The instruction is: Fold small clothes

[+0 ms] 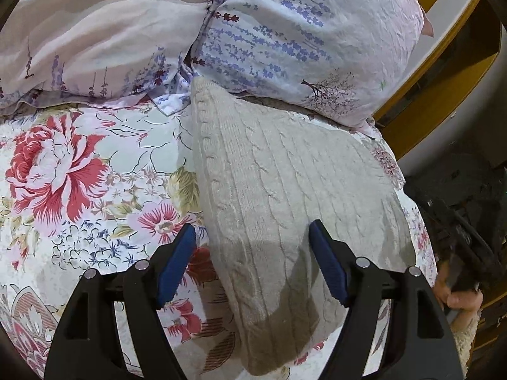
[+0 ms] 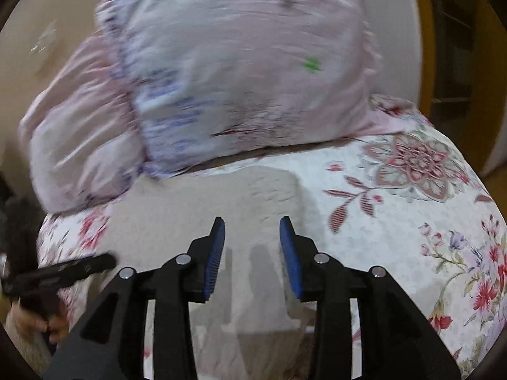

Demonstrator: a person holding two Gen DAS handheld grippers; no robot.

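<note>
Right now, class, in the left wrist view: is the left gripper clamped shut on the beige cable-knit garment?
No: the left gripper stands open above the beige cable-knit garment, blue pads apart and pressing on nothing.

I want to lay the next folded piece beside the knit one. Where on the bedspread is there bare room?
Bare floral bedspread lies left of the beige knit sweater, below the pink pillow. Another patch lies right of the sweater, below the lavender-print pillow. The head end is crowded with pillows.

Right claw (image 2: 252,231) parted above beige knit (image 2: 202,221); blurred pillow (image 2: 221,79) behind, apparently on floral bedspread (image 2: 412,221).
</note>
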